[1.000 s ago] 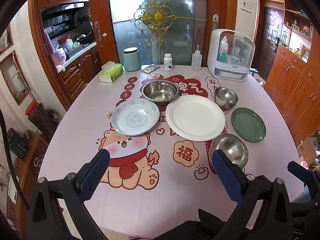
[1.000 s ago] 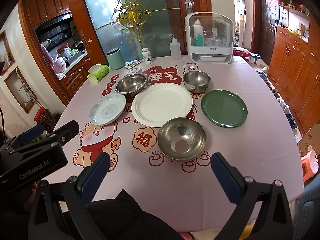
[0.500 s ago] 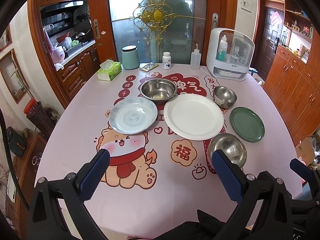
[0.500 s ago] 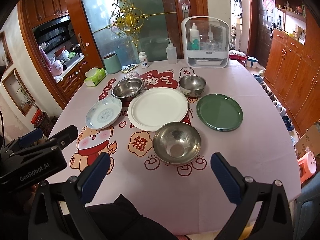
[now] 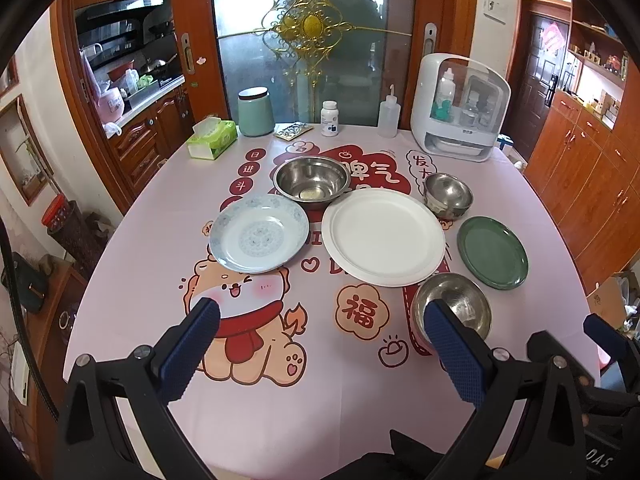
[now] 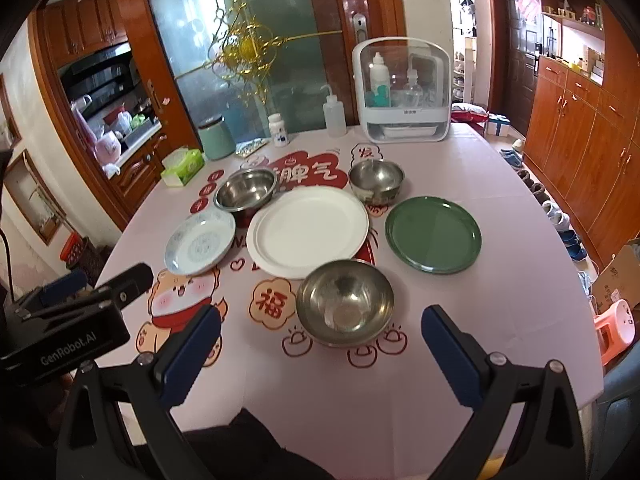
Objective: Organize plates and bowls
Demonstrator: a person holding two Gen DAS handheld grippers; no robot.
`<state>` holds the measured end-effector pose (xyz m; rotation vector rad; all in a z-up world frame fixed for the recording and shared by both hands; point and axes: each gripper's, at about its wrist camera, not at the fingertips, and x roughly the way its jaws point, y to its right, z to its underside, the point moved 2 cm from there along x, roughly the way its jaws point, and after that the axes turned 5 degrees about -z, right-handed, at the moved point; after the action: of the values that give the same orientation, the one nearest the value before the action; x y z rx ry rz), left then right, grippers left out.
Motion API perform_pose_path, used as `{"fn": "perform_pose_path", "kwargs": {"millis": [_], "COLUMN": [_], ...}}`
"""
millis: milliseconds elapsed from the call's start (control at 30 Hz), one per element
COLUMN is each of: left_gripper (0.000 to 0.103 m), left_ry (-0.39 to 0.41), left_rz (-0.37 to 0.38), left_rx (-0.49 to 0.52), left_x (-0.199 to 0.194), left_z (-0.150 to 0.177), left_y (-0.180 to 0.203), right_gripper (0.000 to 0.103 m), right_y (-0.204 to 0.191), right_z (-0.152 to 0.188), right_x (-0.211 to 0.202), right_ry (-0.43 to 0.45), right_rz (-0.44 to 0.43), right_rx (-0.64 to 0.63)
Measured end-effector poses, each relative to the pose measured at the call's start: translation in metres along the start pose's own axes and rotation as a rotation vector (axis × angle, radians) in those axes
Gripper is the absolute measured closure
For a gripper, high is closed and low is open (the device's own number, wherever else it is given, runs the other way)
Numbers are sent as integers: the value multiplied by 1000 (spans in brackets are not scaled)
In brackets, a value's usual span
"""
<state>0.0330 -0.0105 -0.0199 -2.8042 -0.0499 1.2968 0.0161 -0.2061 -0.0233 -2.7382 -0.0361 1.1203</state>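
Note:
On the pink tablecloth lie a large white plate (image 5: 383,235) (image 6: 307,230), a blue-patterned plate (image 5: 259,238) (image 6: 200,243) to its left and a green plate (image 5: 493,252) (image 6: 433,233) to its right. Three steel bowls stand around them: a wide one (image 5: 311,181) (image 6: 245,193) at the back, a small one (image 5: 448,194) (image 6: 376,179) back right, and a near one (image 5: 456,307) (image 6: 345,301). My left gripper (image 5: 320,344) hangs open above the front of the table, empty. My right gripper (image 6: 320,342) is open too, just in front of the near bowl.
Along the far edge stand a tissue box (image 5: 211,141), a green canister (image 5: 255,117), a pill bottle (image 5: 329,118), a squeeze bottle (image 5: 388,118) and a white sterilizer cabinet (image 5: 460,107). Wooden cabinets (image 6: 584,128) line the right wall. An orange stool (image 6: 616,332) sits by the table's right side.
Both grippers have drawn back and risen slightly, so the dishes sit a little farther up in each view. Nothing on the table has moved.

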Motion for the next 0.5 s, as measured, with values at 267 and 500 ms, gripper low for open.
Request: {"fn": "perform_pose_path", "kwargs": {"millis": [267, 500], "left_gripper": [1, 1], "left_ry": [-67, -112], "left_rz": [6, 25], "left_rx": [0, -21], "left_x": [26, 53], "left_z": [-16, -32], "left_y": [1, 1], "right_gripper": [2, 2], "right_y": [16, 32], "right_z": [-18, -43], "right_x": [19, 39], "right_ry": [17, 22], "right_rz": [-4, -50], "right_rx": [57, 109]}}
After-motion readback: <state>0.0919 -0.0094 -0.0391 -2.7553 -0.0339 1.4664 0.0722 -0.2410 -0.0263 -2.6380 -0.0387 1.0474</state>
